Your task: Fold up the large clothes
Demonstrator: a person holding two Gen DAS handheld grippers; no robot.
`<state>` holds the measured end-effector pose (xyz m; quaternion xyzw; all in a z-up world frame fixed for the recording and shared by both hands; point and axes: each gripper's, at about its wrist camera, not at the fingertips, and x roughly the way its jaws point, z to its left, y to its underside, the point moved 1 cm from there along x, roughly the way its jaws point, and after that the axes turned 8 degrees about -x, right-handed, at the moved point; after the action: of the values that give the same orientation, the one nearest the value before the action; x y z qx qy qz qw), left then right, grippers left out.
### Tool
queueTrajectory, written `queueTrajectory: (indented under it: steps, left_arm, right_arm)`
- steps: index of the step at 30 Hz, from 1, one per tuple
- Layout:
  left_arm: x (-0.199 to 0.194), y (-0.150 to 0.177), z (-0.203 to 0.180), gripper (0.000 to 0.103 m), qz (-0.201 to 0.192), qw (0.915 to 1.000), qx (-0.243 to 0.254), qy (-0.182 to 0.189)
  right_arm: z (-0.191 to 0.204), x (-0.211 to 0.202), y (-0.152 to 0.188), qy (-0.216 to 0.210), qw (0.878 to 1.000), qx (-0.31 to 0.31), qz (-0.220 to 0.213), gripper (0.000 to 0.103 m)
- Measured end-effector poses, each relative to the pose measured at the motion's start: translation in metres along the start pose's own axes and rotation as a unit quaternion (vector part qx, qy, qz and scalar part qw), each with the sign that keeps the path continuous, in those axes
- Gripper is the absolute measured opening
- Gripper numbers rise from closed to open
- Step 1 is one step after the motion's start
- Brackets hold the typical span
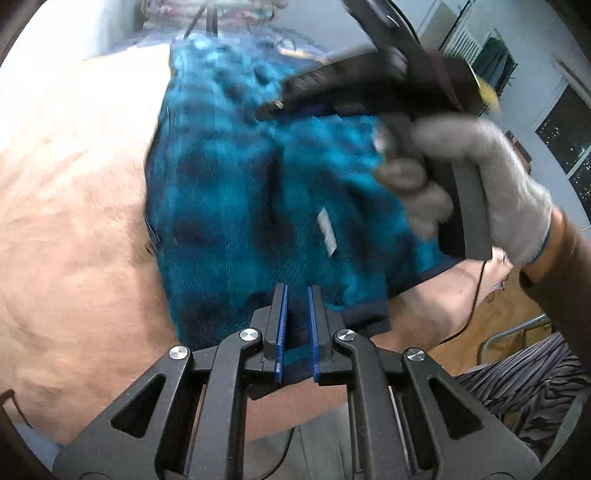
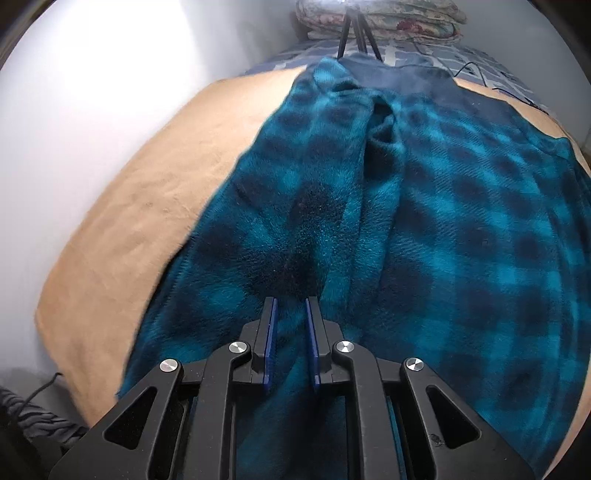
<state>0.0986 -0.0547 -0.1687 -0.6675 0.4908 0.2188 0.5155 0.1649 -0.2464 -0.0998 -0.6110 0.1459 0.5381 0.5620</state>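
Observation:
A teal and dark-blue checked fleece garment [image 1: 229, 192] lies spread on a tan bed cover [image 1: 74, 184]. A white label [image 1: 327, 230] shows on it. My left gripper [image 1: 296, 291] sits at the garment's dark near hem, jaws a little apart, and fleece shows in the gap without being clamped. In the left wrist view my right gripper [image 1: 273, 107] hovers blurred over the garment's far right part, held by a grey-gloved hand [image 1: 480, 177]. In the right wrist view the right gripper [image 2: 290, 301] rests low over a ridge of the garment [image 2: 443, 221], its jaws slightly apart.
The tan cover [image 2: 147, 177] runs left to a white wall. A black tripod [image 2: 354, 33] and folded quilts [image 2: 380, 18] stand at the far end of the bed. Off the bed's right edge lie wooden floor [image 1: 491, 317], a cable and striped cloth [image 1: 524, 380].

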Motion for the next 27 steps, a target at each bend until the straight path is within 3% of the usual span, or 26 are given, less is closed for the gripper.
queueTrajectory:
  steps: [1, 2, 3, 4, 8, 15, 19, 24, 27]
  left_arm:
    - [-0.013, -0.004, -0.003, 0.029, -0.018, 0.9998, 0.003, 0.003]
    - [-0.024, -0.009, -0.006, 0.039, -0.034, 0.9994, 0.005, 0.005]
    - [-0.035, -0.012, -0.009, 0.058, -0.049, 0.9987, 0.008, 0.007]
    - [-0.047, -0.016, -0.013, 0.07, -0.065, 0.9978, 0.011, 0.007]
    - [-0.078, -0.031, -0.027, 0.071, -0.088, 0.9955, 0.03, 0.019]
    - [-0.081, -0.063, -0.055, 0.072, -0.077, 0.9943, 0.069, 0.026]
    - [-0.067, -0.076, -0.058, 0.072, -0.069, 0.9952, 0.057, 0.039]
    - [-0.048, -0.078, -0.045, 0.072, -0.053, 0.9971, 0.003, 0.055]
    - [-0.035, -0.08, -0.037, 0.072, -0.038, 0.997, -0.025, 0.063]
  right_arm:
    - [-0.003, -0.012, 0.003, 0.003, 1.0, 0.001, -0.01, 0.037]
    - [-0.008, -0.026, 0.009, 0.008, 1.0, 0.002, -0.023, 0.043]
    - [-0.014, -0.042, 0.015, 0.013, 0.999, 0.003, -0.037, 0.049]
    - [-0.019, -0.056, 0.022, 0.018, 0.999, 0.006, -0.045, 0.05]
    - [-0.054, -0.116, 0.059, 0.035, 0.997, 0.042, -0.062, 0.063]
    - [-0.136, -0.204, 0.136, 0.112, 0.985, 0.123, -0.055, 0.065]
    - [-0.197, -0.246, 0.191, 0.151, 0.96, 0.227, -0.064, 0.065]
    - [-0.26, -0.269, 0.265, 0.123, 0.904, 0.398, -0.094, 0.065]
    - [-0.283, -0.266, 0.294, 0.108, 0.872, 0.466, -0.105, 0.065]
